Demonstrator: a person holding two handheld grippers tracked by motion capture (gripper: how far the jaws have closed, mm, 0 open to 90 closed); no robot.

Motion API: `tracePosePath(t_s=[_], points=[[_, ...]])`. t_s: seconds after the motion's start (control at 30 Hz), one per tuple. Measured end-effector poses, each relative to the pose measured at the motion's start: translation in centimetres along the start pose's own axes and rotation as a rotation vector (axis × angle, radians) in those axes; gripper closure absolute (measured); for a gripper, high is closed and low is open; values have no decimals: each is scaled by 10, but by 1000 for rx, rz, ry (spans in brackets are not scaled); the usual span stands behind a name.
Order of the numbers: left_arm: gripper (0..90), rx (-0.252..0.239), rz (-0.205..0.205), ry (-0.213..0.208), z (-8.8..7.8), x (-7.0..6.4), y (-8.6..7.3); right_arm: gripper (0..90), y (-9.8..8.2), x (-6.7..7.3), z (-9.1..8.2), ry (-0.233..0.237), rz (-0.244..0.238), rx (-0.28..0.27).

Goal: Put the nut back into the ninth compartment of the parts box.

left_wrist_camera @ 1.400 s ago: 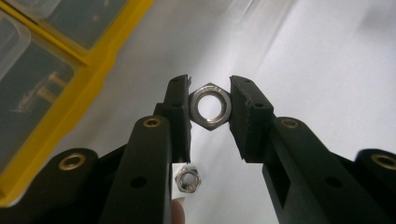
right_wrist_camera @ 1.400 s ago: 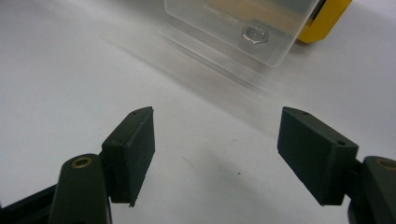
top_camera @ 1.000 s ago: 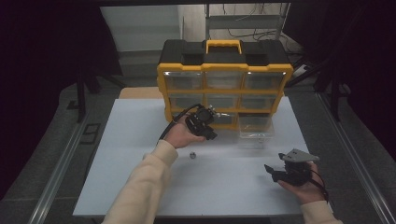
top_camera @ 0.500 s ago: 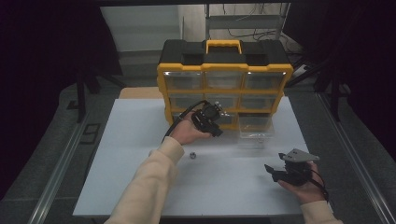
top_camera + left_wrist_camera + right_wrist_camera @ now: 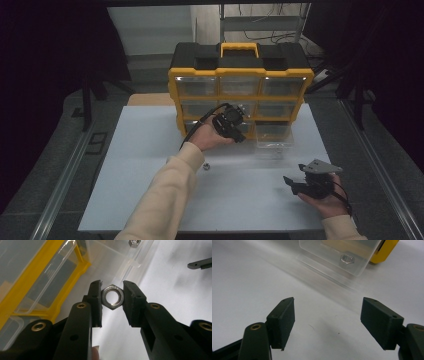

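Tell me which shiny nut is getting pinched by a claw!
The hex nut squeezed between the left claw's jaws. Another nut lies loose in the clear drawer, and a third sits alone on the white table.

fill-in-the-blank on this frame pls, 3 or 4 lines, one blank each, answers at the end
1. The left gripper is shut on a hex ____.
2. The right gripper has its jaws ____ and holds nothing.
3. The clear drawer, pulled out onto the table, has ____ nut lying in it.
4. The organizer has a yellow frame and a yellow ____ on its black top.

Missing words: nut; open; one; handle
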State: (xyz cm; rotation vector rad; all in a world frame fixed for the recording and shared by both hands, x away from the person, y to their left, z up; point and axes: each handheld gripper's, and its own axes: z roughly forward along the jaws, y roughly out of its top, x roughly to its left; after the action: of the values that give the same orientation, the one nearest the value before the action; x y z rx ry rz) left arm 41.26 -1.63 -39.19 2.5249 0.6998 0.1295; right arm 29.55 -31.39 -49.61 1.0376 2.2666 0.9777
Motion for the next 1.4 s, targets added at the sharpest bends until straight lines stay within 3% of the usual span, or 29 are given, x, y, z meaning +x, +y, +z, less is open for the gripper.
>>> tracePosePath(t_s=[1.4], points=[[698,-6,28,-38,36,-14,59,285,0,-4,-1,-6,7,-9]])
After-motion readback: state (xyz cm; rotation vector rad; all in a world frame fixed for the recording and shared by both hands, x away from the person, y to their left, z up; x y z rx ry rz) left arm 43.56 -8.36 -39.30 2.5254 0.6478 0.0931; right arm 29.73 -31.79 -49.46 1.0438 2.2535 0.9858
